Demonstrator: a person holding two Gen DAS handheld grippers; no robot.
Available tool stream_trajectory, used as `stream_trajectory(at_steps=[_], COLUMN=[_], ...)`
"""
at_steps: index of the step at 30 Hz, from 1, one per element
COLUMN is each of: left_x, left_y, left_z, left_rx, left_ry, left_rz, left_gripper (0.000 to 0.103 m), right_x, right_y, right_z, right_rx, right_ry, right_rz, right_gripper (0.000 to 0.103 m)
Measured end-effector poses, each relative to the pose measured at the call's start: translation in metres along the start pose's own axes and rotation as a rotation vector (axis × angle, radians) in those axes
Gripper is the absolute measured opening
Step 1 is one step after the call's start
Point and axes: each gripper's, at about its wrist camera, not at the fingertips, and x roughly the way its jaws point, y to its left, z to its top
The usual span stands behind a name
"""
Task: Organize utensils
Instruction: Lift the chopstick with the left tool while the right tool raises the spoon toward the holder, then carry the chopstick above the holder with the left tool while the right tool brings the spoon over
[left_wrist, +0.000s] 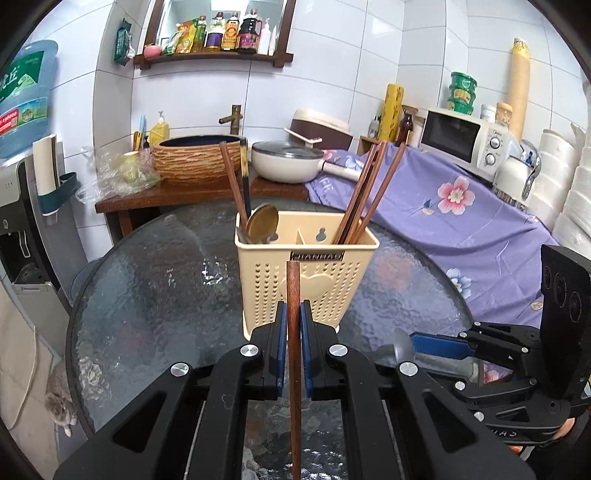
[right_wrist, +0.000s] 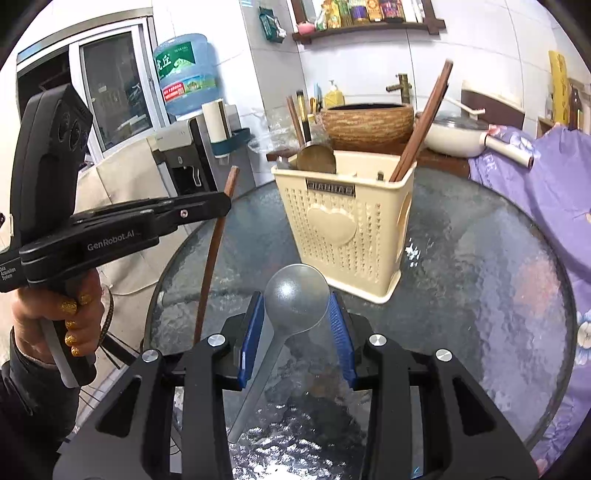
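a brown wooden chopstick (left_wrist: 294, 332) stands nearly upright in the left gripper (left_wrist: 294, 325), its blue fingers (left_wrist: 281, 332) clamped on the shaft just below the top end, the rest of it running down toward the camera. a grey metal spoon (right_wrist: 295, 299) sits in the right gripper (right_wrist: 295, 325), bowl up and forward, its fingers (right_wrist: 338, 325) part way apart and pressing on the two sides of the bowl while the handle slants down to the near left. just beyond both, in the middle of the round glass bench (left_wrist: 147, 288), stands a cream perforated utensil holder (left_wrist: 306, 280) with a heart on its front; its left compartment holds a brass-coloured spoon (left_wrist: 262, 221) and two chopsticks, its right compartment a bundle of brown chopsticks (left_wrist: 369, 192) leaning right. farther off are a woven-pattern basin (left_wrist: 197, 158), a white lidded pan (left_wrist: 286, 160) and a purple flowered cloth (left_wrist: 461, 221). in the right wrist view a hand (right_wrist: 70, 325) grips the left gripper's handle.
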Motion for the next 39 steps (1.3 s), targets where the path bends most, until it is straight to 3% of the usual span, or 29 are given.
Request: stream_trajectory(at_steps=[16, 21, 24, 28, 32, 35, 36, 37, 39], left_x=[-0.043, -0.053, -0.056, -0.063, -0.059, -0.04, -0.029, -0.017, 0.009], left_y=[-0.012, -0.026, -0.03, -0.035, -0.032, -0.029, -0.028, -0.025, -0.019], left_z=[0.058, 0.089, 0.107, 0.13, 0.131, 0.109, 0.095, 0.079, 0.045], left_rx=[0.048, 0.094, 0.105, 0.132, 0.121, 0.126, 0.135, 0.145, 0.12], left_ry=[-0.165, -0.207, -0.215, -0.251, -0.25, -0.194, -0.153, -0.108, -0.038], left_rz=[0.007, 0.008, 0.0, 0.033, 0.035, 0.048, 0.056, 0.056, 0.057], left_gripper=[0.006, 0.006, 0.0, 0.0, 0.0, 0.001, 0.01, 0.037, 0.067], right_x=[-0.027, -0.037, -0.042, -0.046, -0.036, -0.028, -0.023, -0.019, -0.007], right_y=[-0.007, -0.013, -0.015, -0.015, -0.018, -0.023, -0.025, -0.026, -0.03], right_z=[0.058, 0.091, 0.112, 0.136, 0.14, 0.124, 0.113, 0.104, 0.081], right_rx=[-0.063, -0.059, -0.061, -0.067, -0.068, -0.051, -0.037, -0.03, -0.009], right_ry=[-0.116, -0.149, -0.169, -0.19, -0.187, -0.177, -0.168, -0.16, -0.14], right_rz=[-0.096, -0.107, -0.116, -0.135, -0.168, -0.172, -0.169, -0.168, -0.177], right_gripper=[0.037, 0.037, 0.037, 0.037, 0.037, 0.037, 0.037, 0.037, 0.037])
